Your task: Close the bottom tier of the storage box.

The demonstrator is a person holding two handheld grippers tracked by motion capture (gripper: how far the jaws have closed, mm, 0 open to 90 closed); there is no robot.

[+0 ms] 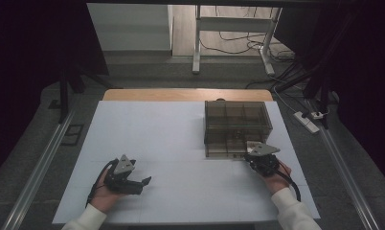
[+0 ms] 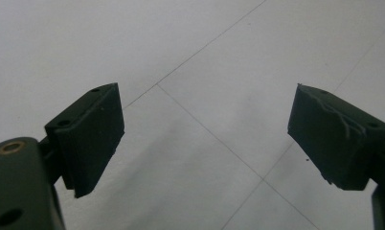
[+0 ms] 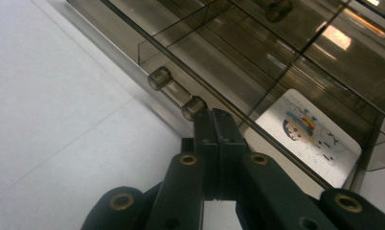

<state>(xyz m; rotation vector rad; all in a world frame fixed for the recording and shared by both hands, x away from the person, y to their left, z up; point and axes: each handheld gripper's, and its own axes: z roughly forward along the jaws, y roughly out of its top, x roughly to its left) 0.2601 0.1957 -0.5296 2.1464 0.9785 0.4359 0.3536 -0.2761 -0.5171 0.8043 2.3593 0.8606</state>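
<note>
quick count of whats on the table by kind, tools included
smoky clear organizer box: 1
picture card in the box: 1
handheld tools: 2, left tool and right tool
total: 4

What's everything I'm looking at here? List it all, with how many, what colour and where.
Box: one, smoky see-through plastic with compartments, far right of the table.
Handle: one, clear bar on the box's front edge, right by the right gripper's tips.
Card: one, white with a cartoon figure, lying inside the box.
Table: one, white top with a wooden far edge.
Power strip: one, white, on the floor to the right.
Frame: one, pale metal legs, beyond the table.
Left gripper: one, black, jaws open over bare table, near left.
Right gripper: one, black, jaws shut, at the box's front.
Sleeves: two, white, bottom edge.
</note>
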